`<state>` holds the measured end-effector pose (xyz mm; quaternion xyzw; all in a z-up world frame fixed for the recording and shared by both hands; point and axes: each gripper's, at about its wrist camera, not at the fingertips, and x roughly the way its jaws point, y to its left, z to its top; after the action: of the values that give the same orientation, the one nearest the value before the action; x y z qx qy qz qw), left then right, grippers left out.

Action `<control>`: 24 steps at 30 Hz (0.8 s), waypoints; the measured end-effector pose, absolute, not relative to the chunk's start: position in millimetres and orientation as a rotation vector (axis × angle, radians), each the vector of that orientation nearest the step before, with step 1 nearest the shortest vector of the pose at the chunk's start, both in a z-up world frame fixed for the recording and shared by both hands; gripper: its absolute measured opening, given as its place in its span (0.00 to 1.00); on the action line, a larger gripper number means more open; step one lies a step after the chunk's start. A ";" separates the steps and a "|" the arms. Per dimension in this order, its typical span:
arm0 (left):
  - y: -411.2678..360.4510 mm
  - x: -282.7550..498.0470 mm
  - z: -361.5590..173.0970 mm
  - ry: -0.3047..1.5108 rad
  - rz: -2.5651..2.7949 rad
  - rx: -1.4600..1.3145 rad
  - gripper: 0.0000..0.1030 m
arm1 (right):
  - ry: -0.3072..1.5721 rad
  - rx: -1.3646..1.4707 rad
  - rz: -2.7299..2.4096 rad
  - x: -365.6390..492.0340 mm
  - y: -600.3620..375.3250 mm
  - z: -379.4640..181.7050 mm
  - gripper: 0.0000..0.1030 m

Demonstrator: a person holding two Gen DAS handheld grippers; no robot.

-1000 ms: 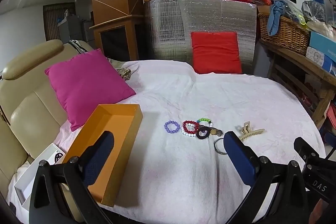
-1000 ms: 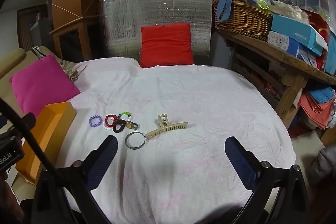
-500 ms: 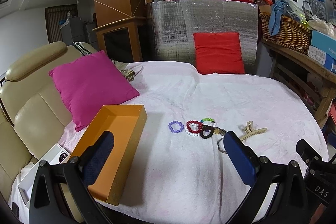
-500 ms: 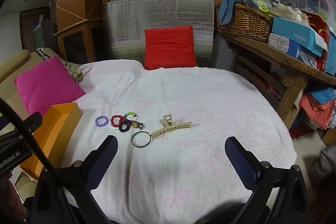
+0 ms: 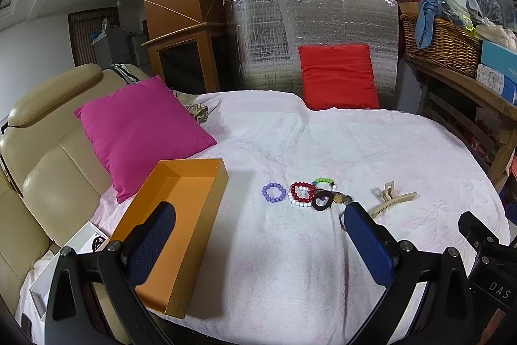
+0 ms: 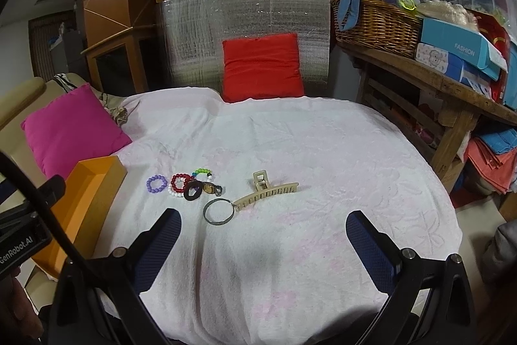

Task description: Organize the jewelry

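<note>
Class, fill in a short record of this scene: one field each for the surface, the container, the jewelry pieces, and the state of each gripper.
surface: white cloth over a rounded table
container: orange box, open, nothing visible inside, left of the jewelry
beaded bracelets: purple bracelet, red and white bracelet, green bracelet
other pieces: dark ring, metal bangle, beige hair claw
left gripper: open, holding nothing
right gripper: open, holding nothing

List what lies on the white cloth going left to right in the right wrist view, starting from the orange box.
orange box → purple bead bracelet → red bead bracelet → metal bangle → beige hair claw clip. The other pieces in the cluster overlap, so I left them out.
</note>
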<state>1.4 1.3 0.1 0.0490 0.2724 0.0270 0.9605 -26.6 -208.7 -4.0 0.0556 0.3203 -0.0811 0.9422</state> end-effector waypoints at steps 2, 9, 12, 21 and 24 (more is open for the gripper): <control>1.7 2.1 0.1 0.553 0.057 0.102 1.00 | 0.653 0.114 -0.165 -26.5 -209.0 -3.8 1.00; 1.7 3.1 -1.0 0.553 0.062 0.109 1.00 | 0.657 0.113 -0.164 -24.5 -207.9 -5.1 1.00; 1.3 4.8 -1.2 0.557 0.062 0.114 1.00 | 0.656 0.114 -0.163 -23.7 -208.3 -6.0 1.00; 1.4 13.5 -7.8 0.578 0.065 0.122 1.00 | 0.666 0.119 -0.169 -15.1 -210.4 -11.6 1.00; 0.3 18.7 -11.1 0.587 0.068 0.128 1.00 | 0.667 0.120 -0.174 -9.2 -213.5 -12.8 1.00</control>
<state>18.7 0.3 -11.1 0.0631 0.2888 0.0333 0.9547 -9.2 -213.5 -12.8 0.0590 0.3267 -0.0855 0.9394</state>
